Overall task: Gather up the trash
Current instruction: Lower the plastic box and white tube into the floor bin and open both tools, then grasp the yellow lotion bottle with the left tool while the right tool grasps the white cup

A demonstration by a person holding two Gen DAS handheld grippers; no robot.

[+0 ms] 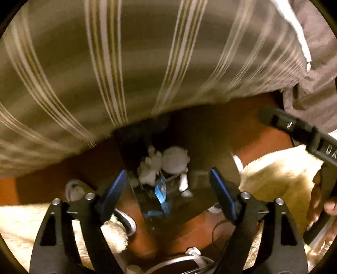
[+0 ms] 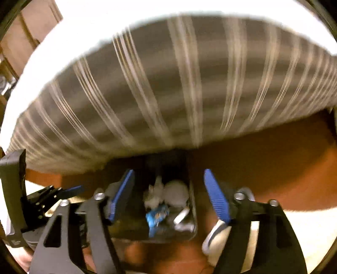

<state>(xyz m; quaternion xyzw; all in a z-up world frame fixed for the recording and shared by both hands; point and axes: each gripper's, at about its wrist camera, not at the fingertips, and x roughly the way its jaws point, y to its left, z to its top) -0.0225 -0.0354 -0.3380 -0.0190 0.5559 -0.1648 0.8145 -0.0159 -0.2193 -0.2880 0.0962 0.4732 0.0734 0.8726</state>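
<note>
Both views are dim and warm-toned with heavy motion blur. The striped bedding (image 1: 130, 63) smears into streaks. Fisheye distortion bends the edges. White sheet (image 2: 147, 12) along the top overexposes. The bin (image 1: 168, 168) interior lies in shadow.

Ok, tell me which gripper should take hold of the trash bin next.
Right, probably, by a narrow margin. The bin sits squarely between the right gripper's open, empty fingers, with its near rim close. In the same view the left gripper, also open, is off to the bin's left.

Grey white-striped bedspread (image 1: 126, 63), blue wrapper (image 1: 160, 190)
</note>
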